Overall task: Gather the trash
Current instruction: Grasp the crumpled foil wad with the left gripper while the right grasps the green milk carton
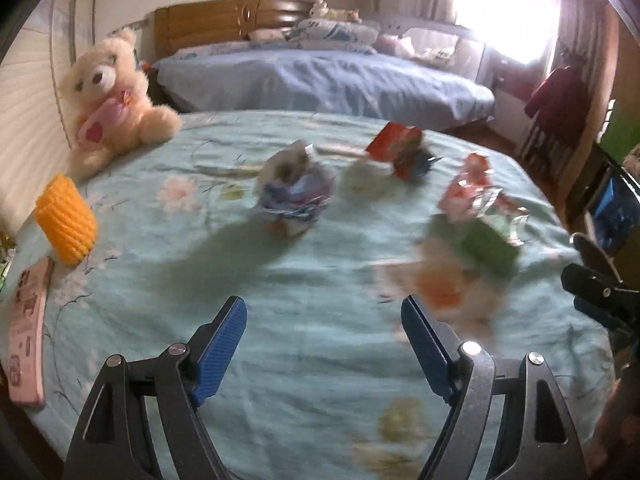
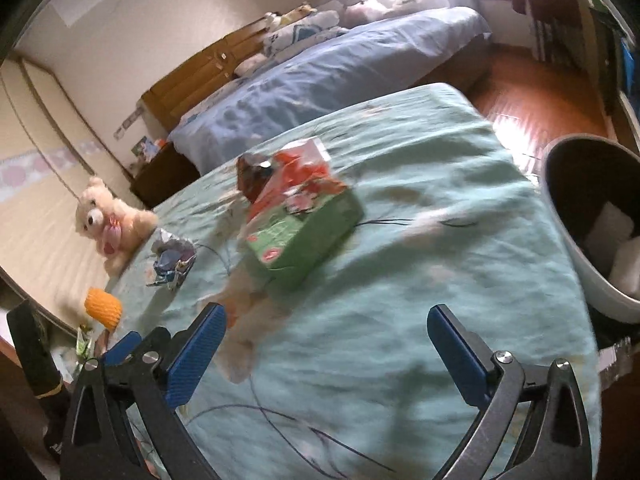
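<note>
- Left wrist view: left gripper (image 1: 324, 344) gaping, empty, over pale green floral bedspread (image 1: 304, 360); three crumpled wrapper heaps far ahead: blue-white foil wad (image 1: 294, 196), red packet (image 1: 396, 148), green-and-red carton (image 1: 480, 216); one cream teddy bear (image 1: 114, 100) far left.
- Right wrist view: right gripper (image 2: 326, 340) spread wide, empty; one grey round bin (image 2: 576, 240) right.

A green box (image 2: 304, 232) with red wrappers on top lies mid-frame on the bed. A crumpled blue-white wrapper (image 2: 172, 260) sits left. The bin (image 2: 592, 240) stands far right.
</note>
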The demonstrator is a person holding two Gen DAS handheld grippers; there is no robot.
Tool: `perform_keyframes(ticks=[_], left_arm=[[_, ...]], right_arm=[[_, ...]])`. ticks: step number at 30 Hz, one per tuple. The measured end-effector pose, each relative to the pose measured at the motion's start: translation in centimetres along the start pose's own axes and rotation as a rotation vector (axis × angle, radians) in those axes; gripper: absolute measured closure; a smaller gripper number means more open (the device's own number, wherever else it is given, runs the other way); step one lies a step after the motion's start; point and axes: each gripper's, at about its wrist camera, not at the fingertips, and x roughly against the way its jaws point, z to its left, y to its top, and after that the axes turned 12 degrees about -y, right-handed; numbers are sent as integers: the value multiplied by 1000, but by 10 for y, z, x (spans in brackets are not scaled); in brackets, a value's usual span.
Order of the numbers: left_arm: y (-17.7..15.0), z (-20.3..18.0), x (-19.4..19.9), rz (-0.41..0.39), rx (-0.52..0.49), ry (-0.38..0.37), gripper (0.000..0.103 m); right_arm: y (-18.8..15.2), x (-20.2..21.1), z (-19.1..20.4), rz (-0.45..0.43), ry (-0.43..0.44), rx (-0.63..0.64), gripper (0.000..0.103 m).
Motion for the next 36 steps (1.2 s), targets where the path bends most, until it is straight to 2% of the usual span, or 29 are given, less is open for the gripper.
perform_keyframes(ticks=[3,8,17,20,22,23,24,25,26,27,28,31,36], left_arm=[[9,14,-5,19,41,-21,21],[26,27,-14,5,40,-20,21],[61,46,-66,43,66,-22,21],[66,50,-77,41,72,-35,23],[68,51,-80,38,74,-47,25],[67,51,-81,39,73,-53,33],[67,51,-82,42,69,-63,40],[66,51,-83,47,65,-73,52],[66,51,-85,52,59,-74,61],[65,49,-84,51,55,-77,66],[65,48,-82,51,53,-84,69],[62,41,-76,45,38,-122,73],[47,15,-59,54,6,-241,75]], right_arm=[[2,-9,14,0,-15,12,2],[11,-27,28,7,-50,8,2],[25,-50,40,16,-79,22,5],[25,-52,39,14,-82,33,21],[24,-51,35,17,-74,35,39],[24,-49,32,20,-61,38,44],[23,-47,28,31,-47,46,52],[23,-45,27,38,-42,54,64],[22,-43,24,44,-39,63,71],[21,-40,18,59,-40,74,83],[21,-39,15,68,-37,78,89],[19,-25,-2,72,-70,104,89],[21,-12,-15,75,-118,115,88]])
